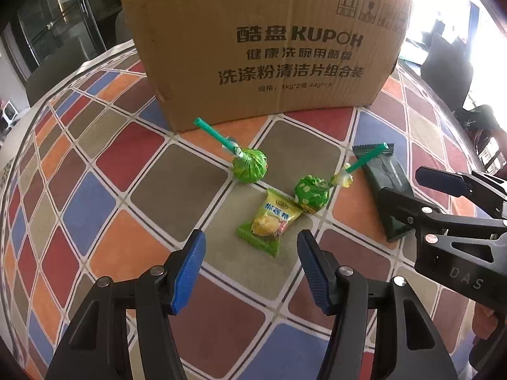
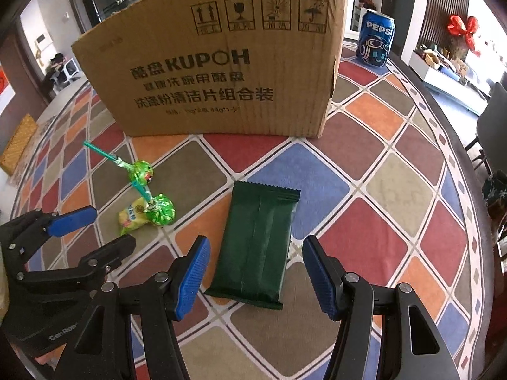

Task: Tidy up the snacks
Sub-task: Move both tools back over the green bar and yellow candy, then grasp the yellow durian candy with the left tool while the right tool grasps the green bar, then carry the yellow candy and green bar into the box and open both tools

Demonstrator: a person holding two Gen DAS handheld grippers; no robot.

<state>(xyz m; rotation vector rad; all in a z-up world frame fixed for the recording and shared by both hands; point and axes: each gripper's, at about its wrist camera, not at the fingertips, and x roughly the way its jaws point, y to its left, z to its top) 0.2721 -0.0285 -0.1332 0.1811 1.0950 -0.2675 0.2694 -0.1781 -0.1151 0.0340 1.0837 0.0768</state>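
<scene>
On the checked tablecloth lie a small yellow-green snack packet (image 1: 269, 221), two green-wrapped lollipops (image 1: 250, 167) (image 1: 312, 196) and a dark green flat packet (image 1: 386, 190). My left gripper (image 1: 250, 253) is open just short of the small packet, with nothing between its blue pads. In the right wrist view my right gripper (image 2: 256, 253) is open over the near end of the dark green packet (image 2: 259, 240), and its pads stand clear of both long edges. The left gripper (image 2: 95, 232) shows at the left, next to the small packet (image 2: 131, 218) and a lollipop (image 2: 163, 210).
A tall brown cardboard box (image 2: 215, 72) with printed text stands behind the snacks. A blue Pepsi can (image 2: 375, 41) stands beyond its right corner. The round table's edge (image 2: 475, 171) curves down the right. The right gripper (image 1: 421, 193) reaches in over the dark packet.
</scene>
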